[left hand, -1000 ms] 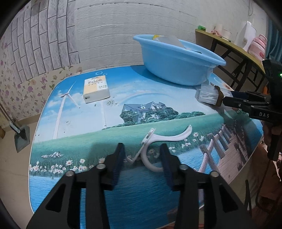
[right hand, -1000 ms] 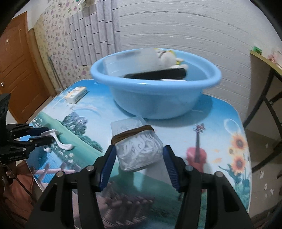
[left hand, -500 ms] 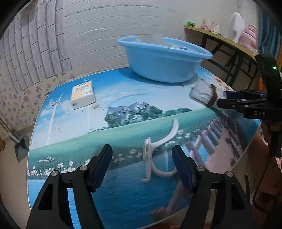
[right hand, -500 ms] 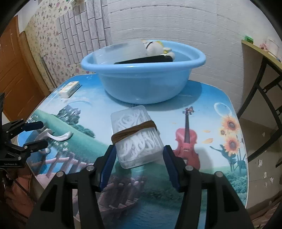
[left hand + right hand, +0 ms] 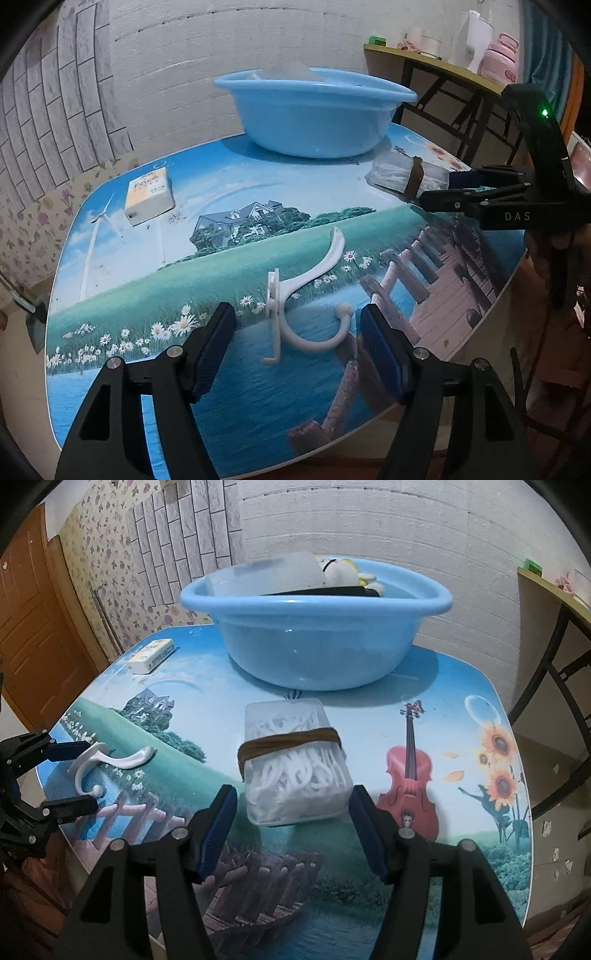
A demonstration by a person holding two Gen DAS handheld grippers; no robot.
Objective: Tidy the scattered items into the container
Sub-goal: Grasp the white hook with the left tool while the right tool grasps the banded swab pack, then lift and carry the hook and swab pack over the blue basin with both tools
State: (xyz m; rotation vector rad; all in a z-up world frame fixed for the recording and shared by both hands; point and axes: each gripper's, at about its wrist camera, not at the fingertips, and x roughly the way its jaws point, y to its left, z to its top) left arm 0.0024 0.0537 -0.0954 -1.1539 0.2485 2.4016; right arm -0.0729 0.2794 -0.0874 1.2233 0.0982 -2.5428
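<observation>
A blue basin [image 5: 314, 110] stands at the table's far side; in the right wrist view [image 5: 314, 635] it holds a clear box, a plush toy and a black item. A white hook [image 5: 306, 291] lies on the table between the spread jaws of my open left gripper [image 5: 295, 332]; it also shows in the right wrist view [image 5: 110, 764]. A clear box of white pieces with a brown band [image 5: 293, 760] lies between the spread jaws of my open right gripper [image 5: 290, 812], not gripped. The box shows in the left wrist view [image 5: 406, 173].
A white and yellow packet [image 5: 147, 195] lies at the table's far left, also in the right wrist view [image 5: 151, 655]. A side shelf [image 5: 443, 70] with cups and a pink bottle stands at the right. The table edge [image 5: 480, 321] runs close to both grippers.
My left gripper opened and let go of the white hook, then drew back. My right gripper opened wider around the clear box, which now rests on the table.
</observation>
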